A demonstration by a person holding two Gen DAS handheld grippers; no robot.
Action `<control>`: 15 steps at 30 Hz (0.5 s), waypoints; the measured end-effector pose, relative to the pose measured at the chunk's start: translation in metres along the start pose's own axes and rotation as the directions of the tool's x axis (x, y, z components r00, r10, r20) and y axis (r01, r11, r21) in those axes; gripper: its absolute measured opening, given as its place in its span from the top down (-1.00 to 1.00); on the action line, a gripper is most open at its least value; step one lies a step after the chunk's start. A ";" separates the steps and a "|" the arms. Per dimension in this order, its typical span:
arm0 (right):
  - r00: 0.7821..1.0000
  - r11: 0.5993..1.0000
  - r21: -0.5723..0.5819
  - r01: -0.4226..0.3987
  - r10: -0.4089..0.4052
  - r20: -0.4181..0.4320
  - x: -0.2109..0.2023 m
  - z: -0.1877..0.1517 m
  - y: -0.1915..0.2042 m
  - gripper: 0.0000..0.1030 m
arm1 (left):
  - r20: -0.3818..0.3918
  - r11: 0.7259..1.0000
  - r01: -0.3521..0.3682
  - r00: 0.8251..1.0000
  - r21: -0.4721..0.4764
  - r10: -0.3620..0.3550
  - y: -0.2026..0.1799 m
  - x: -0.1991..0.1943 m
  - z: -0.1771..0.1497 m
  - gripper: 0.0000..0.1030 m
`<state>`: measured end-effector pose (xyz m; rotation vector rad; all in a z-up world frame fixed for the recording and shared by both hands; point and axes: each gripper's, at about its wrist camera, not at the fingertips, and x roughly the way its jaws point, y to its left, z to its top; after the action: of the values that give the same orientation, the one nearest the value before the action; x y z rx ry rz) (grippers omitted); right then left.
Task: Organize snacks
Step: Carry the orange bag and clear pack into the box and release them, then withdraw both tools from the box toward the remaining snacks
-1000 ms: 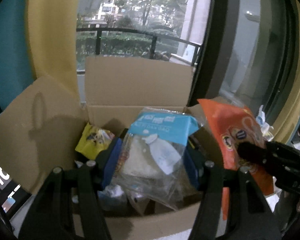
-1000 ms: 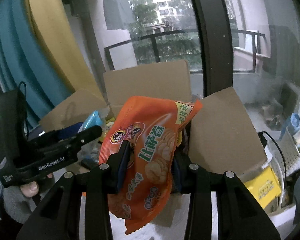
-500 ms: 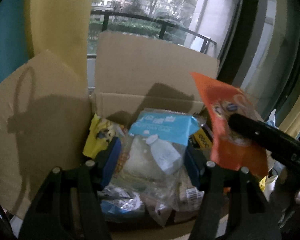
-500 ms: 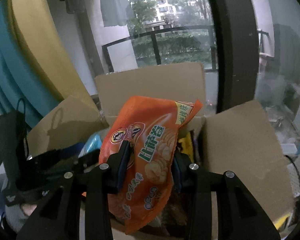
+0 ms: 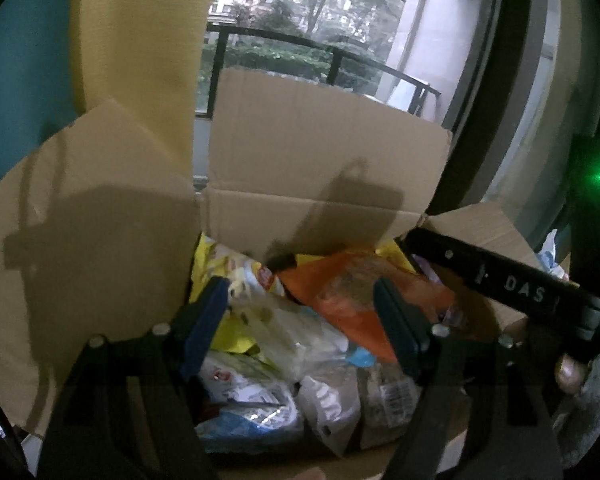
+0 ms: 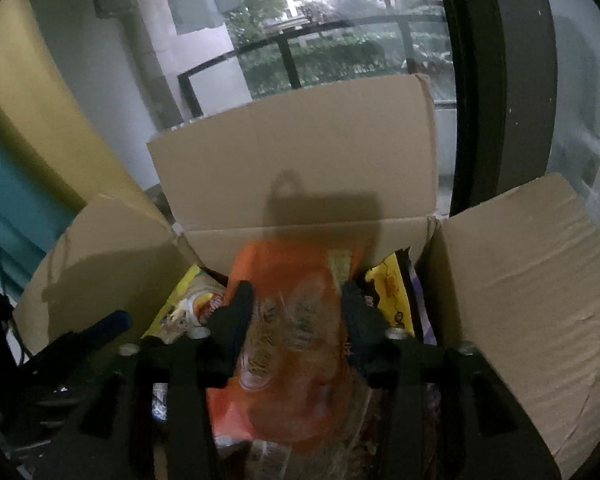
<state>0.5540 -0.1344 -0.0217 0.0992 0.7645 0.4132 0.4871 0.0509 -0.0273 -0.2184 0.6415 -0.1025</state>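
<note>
- Snacks fill the open cardboard box (image 5: 324, 184) almost to its rim; the orange snack bag (image 6: 296, 336) lies tilted on top of the heap toward the far wall, and the clear bag (image 5: 296, 332) with the pale contents lies lower, nearer the front.
- The left gripper (image 5: 300, 316) has just been opening: its blue pads stand apart, with the clear bag loose between them and, as far as the blur allows, not pressed.
- The right gripper (image 6: 296, 308) has also just been opening; the orange snack bag sits between its pads, which appear to stand clear of it, though that view is smeared.
- Likely trouble: the orange snack bag rests on a slope of slippery wrappers, so it could slide forward or catch on a pad as the right gripper pulls back, dragging it out again.
- A second risk lies in crowding: in the left wrist view the right gripper's arm crosses just beside the left gripper's right finger, so a careless retreat could knock the two tools together.
- Edges: the rear flap (image 6: 292, 152) stands upright just behind the pile, the left flap (image 5: 88, 216) and right flap (image 6: 516, 280) lean outward, and the window frame (image 6: 500, 80) rises close behind.
- Open room appears to be upward and back toward the person; sideways travel is hemmed by the flaps.
</note>
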 end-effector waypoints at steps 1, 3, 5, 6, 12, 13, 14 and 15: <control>1.000 1.000 -0.003 0.002 -0.002 0.001 -0.002 -0.001 0.000 -0.09 | 0.001 1.000 -0.002 1.000 0.001 0.002 0.001 -0.001 -0.001 -0.49; 1.000 1.000 -0.012 0.008 -0.008 0.006 -0.007 -0.003 0.001 -0.09 | 0.008 1.000 -0.004 1.000 0.000 0.004 0.001 -0.004 0.001 -0.49; 1.000 0.999 -0.027 0.016 -0.016 0.014 -0.014 -0.006 0.004 -0.09 | 0.022 1.000 -0.007 1.000 0.004 0.007 -0.001 -0.009 0.000 -0.49; 1.000 0.999 -0.037 0.018 -0.017 0.019 -0.021 -0.008 0.004 -0.09 | 0.030 1.000 -0.006 1.000 0.006 0.006 -0.004 -0.014 0.000 -0.50; 0.998 0.996 -0.076 0.039 -0.035 0.043 -0.053 -0.021 0.008 -0.09 | 0.071 0.999 0.003 0.997 0.049 -0.007 -0.021 -0.037 0.006 -0.51; 0.998 0.995 -0.085 0.046 -0.042 0.046 -0.059 -0.025 0.009 -0.09 | 0.083 0.999 0.005 0.997 0.051 -0.010 -0.024 -0.043 0.006 -0.51; 0.998 0.995 -0.091 0.050 -0.045 0.048 -0.063 -0.028 0.010 -0.09 | 0.088 0.999 0.006 0.996 0.054 -0.010 -0.026 -0.045 0.006 -0.51; 0.998 0.994 -0.096 0.052 -0.047 0.048 -0.068 -0.030 0.011 -0.09 | 0.094 0.998 0.006 0.995 0.059 -0.012 -0.029 -0.050 0.007 -0.52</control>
<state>0.4857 -0.1529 0.0033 -0.0011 0.6992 0.3988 0.4508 0.0324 0.0136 -0.1684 0.5427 -0.1190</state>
